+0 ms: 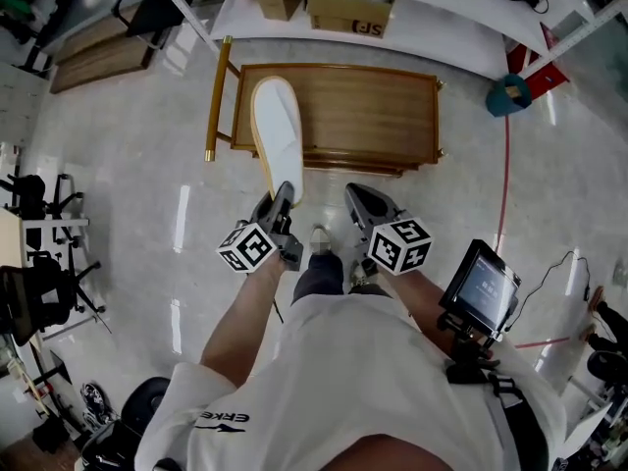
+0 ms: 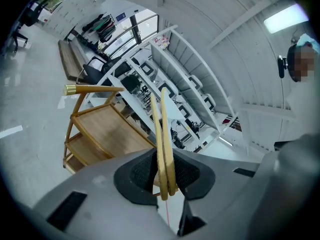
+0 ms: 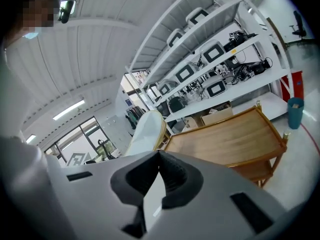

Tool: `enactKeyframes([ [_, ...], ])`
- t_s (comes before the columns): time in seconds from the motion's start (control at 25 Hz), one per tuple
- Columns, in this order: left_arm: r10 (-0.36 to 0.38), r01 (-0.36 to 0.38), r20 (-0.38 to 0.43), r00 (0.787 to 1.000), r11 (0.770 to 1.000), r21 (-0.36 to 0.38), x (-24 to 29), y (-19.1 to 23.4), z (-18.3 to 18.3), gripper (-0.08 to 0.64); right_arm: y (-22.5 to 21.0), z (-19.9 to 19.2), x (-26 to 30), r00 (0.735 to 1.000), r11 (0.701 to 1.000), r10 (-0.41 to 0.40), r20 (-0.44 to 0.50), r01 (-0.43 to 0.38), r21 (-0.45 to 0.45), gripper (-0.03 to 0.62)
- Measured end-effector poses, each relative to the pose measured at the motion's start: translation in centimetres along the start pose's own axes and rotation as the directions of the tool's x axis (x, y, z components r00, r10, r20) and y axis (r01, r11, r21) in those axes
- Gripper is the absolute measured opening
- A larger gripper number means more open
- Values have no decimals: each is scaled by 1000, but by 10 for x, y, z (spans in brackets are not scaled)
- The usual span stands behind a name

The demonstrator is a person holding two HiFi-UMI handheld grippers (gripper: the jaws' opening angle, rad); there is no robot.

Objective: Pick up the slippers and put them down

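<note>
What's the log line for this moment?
left gripper: shut on slippers | right gripper: shut, empty | slippers: in air by wooden rack

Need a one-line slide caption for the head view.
Left gripper clamps flat white, tan-edged slippers raised beside a brown wooden tiered rack; right gripper shut and empty.

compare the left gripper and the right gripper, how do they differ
The left gripper is clamped on the slippers; the right gripper holds nothing. The left gripper's jaws sit slightly apart around the two soles; the right gripper's jaws meet at the tips. Both point toward the wooden rack.
</note>
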State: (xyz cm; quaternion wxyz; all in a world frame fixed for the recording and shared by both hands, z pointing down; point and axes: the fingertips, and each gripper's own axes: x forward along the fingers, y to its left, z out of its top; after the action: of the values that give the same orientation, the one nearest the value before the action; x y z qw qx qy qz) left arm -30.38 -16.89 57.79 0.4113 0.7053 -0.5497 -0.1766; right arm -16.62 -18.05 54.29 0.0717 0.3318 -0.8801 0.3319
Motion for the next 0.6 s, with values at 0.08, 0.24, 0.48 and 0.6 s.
enactKeyframes([
  [0.08,-9,9,19,1000,1000,-3,-10,-13,-6,64,4,4,-14,1000,1000,14,19,-14,-7,-3],
  [0.24,-26,27,52,998,1000,-12,-31,-43,-18,64,14,12,-44,998,999,37,54,-36,-26,-3],
  [0.48,-44,46,87,995,999,-21,-61,-75,-43,64,26,13,-85,994,997,66,86,-61,-50,-3],
  [0.6,-41,45,101,994,998,-36,-77,-86,-55,64,32,9,-103,993,996,76,95,-70,-59,-3],
])
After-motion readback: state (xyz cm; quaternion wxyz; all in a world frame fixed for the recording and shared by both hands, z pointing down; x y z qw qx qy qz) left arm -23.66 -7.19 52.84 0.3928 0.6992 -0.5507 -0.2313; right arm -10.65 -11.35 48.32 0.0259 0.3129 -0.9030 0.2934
